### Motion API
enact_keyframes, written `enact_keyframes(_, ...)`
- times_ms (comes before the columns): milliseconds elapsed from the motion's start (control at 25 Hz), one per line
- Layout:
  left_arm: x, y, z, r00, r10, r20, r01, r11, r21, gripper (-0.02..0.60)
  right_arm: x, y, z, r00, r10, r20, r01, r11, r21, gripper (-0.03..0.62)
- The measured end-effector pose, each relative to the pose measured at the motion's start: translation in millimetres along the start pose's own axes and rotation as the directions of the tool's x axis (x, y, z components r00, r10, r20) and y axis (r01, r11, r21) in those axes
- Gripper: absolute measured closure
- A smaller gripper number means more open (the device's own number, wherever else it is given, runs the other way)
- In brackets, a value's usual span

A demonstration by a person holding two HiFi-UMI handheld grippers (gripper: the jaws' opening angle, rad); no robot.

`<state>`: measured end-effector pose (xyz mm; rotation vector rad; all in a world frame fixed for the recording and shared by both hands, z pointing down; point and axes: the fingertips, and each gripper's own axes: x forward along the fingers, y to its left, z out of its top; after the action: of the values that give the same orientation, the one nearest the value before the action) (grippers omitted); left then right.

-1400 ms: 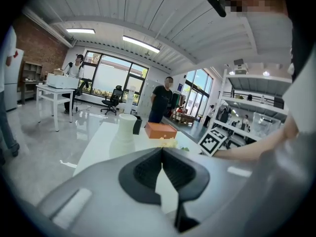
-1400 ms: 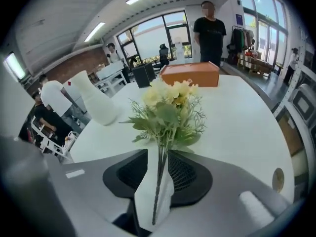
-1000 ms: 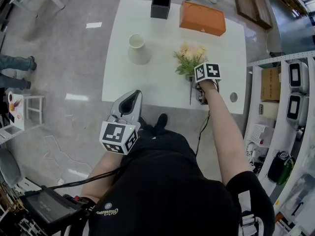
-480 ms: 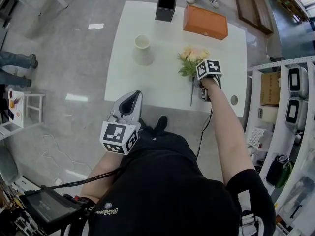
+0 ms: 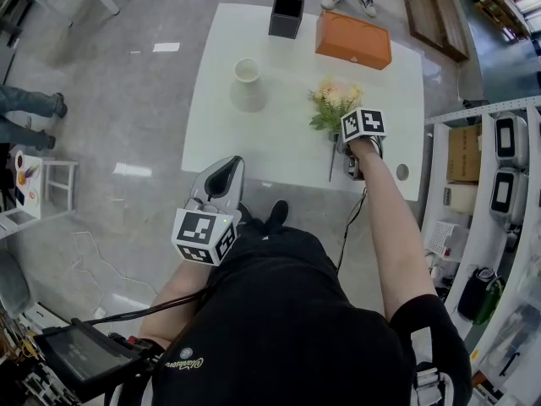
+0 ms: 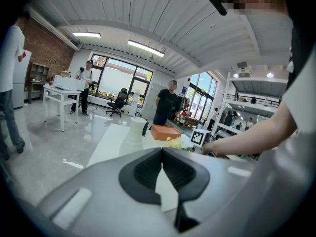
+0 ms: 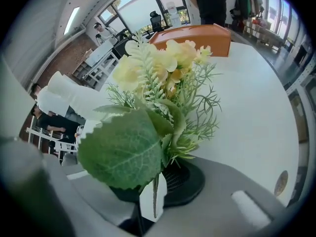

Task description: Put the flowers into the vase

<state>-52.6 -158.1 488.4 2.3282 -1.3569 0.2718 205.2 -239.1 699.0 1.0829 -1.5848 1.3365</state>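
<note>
A bunch of pale yellow flowers with green leaves [image 5: 334, 101] lies on the white table [image 5: 279, 138], near its right side. The blooms point away from the person, and the thin dark stem [image 5: 330, 166] points back to the near edge of the table. The right gripper [image 5: 347, 152] points steeply down at the low end of the bunch, just under the leaves. Its jaws have just been closing, and the flowers are between them. In the right gripper view the two dark pads sit close on each side of the stem, gripping it. One big round green leaf [image 7: 121, 154] covers the spot where they meet. The small white vase with a round mouth [image 5: 246, 83] stands upright on the left part of the table, well apart from the flowers, and nothing is in it. At the far edge of the table stand a black square pot [image 5: 286, 15] and, just beside it to the right, a flat orange box [image 5: 353, 39]. The blooms point toward the orange box but do not touch it. The left gripper [image 5: 224, 169] is off the table, in front of its near edge and close to the person's body. Its jaws are closed, tips together, and hold nothing. It points only a little downward, toward the table.
</note>
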Motion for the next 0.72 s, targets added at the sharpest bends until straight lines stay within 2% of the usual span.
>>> enact_keyframes(240, 1, 1, 2, 1.000, -0.008, 0.009, 0.008, 1.000, 0.004, 0.575, -20, 5, 8, 0.992, 0.015, 0.124, -0.015, 1.000, 0.002, 0.548)
enact_keyframes(400, -9, -13, 9, 1.000, -0.009, 0.017, 0.008, 1.000, 0.013, 0.575, -61, 19, 11, 0.966, 0.031, 0.257, -0.022, 0.999, -0.037, 0.548)
enact_keyframes(560, -16, -23, 18, 0.999, -0.008, 0.034, 0.007, 1.000, 0.030, 0.575, -111, 37, 16, 0.904, 0.029, 0.427, 0.010, 0.996, -0.088, 0.548)
enact_keyframes(720, -13, -22, 24, 0.999, -0.009, 0.047, 0.008, 0.999, 0.038, 0.575, -159, 60, 25, 0.803, 0.034, 0.596, 0.059, 0.989, -0.135, 0.548)
